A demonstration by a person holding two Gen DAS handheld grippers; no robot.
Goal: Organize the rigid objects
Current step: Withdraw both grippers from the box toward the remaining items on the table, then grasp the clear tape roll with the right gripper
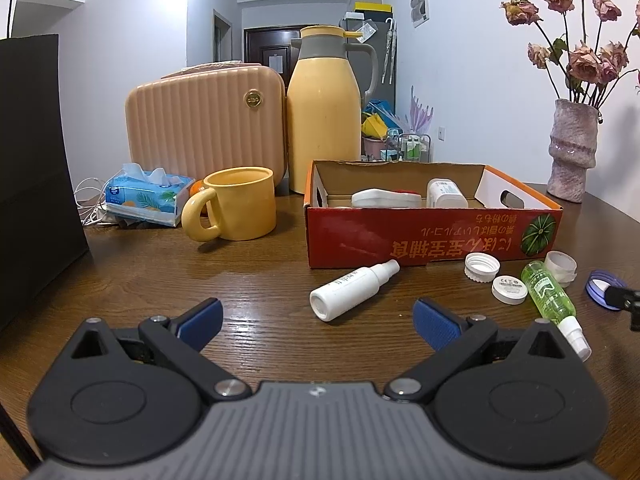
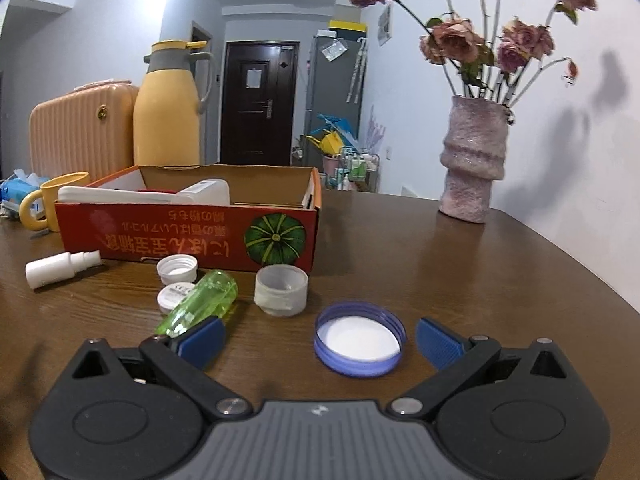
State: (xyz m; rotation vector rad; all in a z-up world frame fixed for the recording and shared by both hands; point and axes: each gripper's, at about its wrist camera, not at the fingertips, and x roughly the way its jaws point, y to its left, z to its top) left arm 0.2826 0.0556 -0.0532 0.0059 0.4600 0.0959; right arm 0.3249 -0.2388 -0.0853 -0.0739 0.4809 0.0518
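Note:
A red cardboard box (image 1: pixel 420 236) (image 2: pixel 188 236) on the wooden table holds white containers (image 1: pixel 446 192). In front of it lie a white spray bottle (image 1: pixel 352 290) (image 2: pixel 60 268), a green spray bottle (image 1: pixel 550 296) (image 2: pixel 200 300), two white caps (image 1: pixel 482 266) (image 1: pixel 509 289), a translucent cup-shaped cap (image 2: pixel 281 290) and a blue lid (image 2: pixel 359 338). My left gripper (image 1: pixel 318 322) is open, just short of the white bottle. My right gripper (image 2: pixel 318 338) is open, and the blue lid lies between its fingers.
Behind and left of the box stand a yellow mug (image 1: pixel 236 208), a yellow thermos jug (image 1: pixel 326 112), a pink ribbed case (image 1: pixel 204 120) and a tissue pack (image 1: pixel 148 196). A pink vase of dried roses (image 2: pixel 474 156) stands at the back right. A dark object (image 1: pixel 32 160) borders the left.

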